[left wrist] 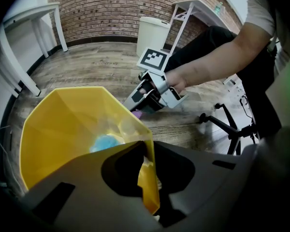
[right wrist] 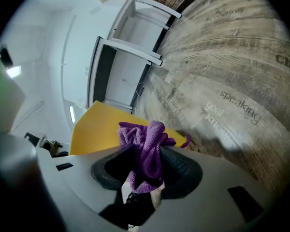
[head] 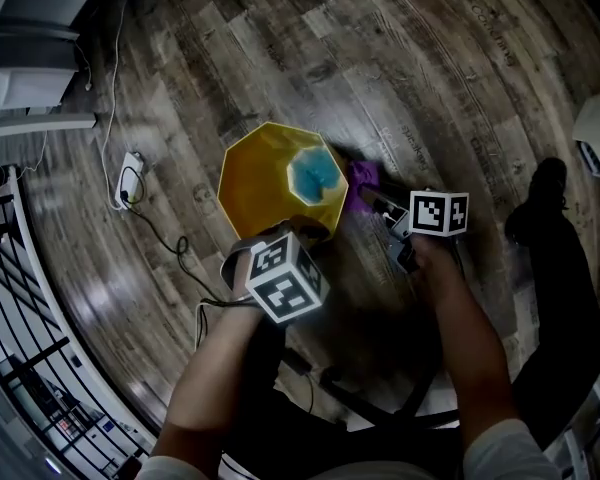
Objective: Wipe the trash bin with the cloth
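The right tool is squeezed tight on a purple fluffy cloth. A soft bunch of the cloth pokes out past the tips, and a bit hangs down between the jaws.

The left tool points steeply down. It is pinched shut on the thin near edge of a yellow plastic trash bin with many flat sides. The yellow wall sits right between its jaws, so I think this tool is there to hold the bin steady.

The bin stands up straight on the wooden floor, with its open mouth facing up. A small blue thing lies at the bottom inside.

From the head view, the cloth is just beside the bin's right outside wall. From the right tool's own view, that yellow wall is straight ahead and a little to the left. I cannot tell if the cloth is touching it.

The wall runs up and down, so I think the wipe should go up and down along it, or around it. The right tool is the one to do it, since it has the cloth. The bin is light, so pushing too hard could tip it.
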Available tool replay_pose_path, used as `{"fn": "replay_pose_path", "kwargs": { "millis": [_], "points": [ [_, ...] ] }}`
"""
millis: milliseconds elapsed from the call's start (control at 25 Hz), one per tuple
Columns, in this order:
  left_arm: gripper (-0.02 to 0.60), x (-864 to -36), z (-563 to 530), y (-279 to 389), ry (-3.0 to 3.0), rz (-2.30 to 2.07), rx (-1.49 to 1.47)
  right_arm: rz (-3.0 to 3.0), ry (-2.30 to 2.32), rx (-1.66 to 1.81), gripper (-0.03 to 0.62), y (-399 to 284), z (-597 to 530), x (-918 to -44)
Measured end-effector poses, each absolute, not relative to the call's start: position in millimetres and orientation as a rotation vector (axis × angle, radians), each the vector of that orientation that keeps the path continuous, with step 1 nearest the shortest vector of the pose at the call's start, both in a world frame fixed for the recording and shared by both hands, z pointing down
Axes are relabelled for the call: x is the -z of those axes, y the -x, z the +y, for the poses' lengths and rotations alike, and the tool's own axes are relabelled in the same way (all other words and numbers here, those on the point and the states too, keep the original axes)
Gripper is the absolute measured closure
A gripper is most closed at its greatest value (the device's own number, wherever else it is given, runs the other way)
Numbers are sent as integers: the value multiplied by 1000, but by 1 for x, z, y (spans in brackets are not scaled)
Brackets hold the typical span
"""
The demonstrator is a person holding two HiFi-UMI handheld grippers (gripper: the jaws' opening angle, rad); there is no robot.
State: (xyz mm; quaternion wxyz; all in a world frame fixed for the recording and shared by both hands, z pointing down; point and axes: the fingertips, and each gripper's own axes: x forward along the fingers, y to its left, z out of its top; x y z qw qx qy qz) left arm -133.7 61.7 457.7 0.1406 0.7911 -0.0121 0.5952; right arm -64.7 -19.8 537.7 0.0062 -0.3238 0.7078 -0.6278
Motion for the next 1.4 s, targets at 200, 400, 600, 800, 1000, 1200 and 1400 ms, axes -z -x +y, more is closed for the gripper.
{"fn": "replay_pose_path", "kwargs": {
  "millis": [200,400,600,800,1000,1200,1400],
  "points": [
    [546,-455,59,127,-2297,-34,-1707,2306,1220,2010,430,68,-25,-585],
    [546,-454,57,126,-2299,-42,-1696,2397,1319,2085,430,72,-26,-631],
    [546,-455,58,126,-2301,-48,-1693,2475,1406,2115,430,76,-27,-662],
    [546,-456,60,126,-2296,-59,-1686,2501,1499,2140,430,78,-28,-682],
    [546,-456,60,124,-2289,-70,-1670,2527,1530,2126,430,75,-29,-678],
    [546,-456,59,120,-2271,-95,-1624,2345,1500,2079,430,58,-19,-642],
    [545,-457,55,110,-2259,-131,-1562,2207,1413,1988,430,41,1,-584]
  ]
}}
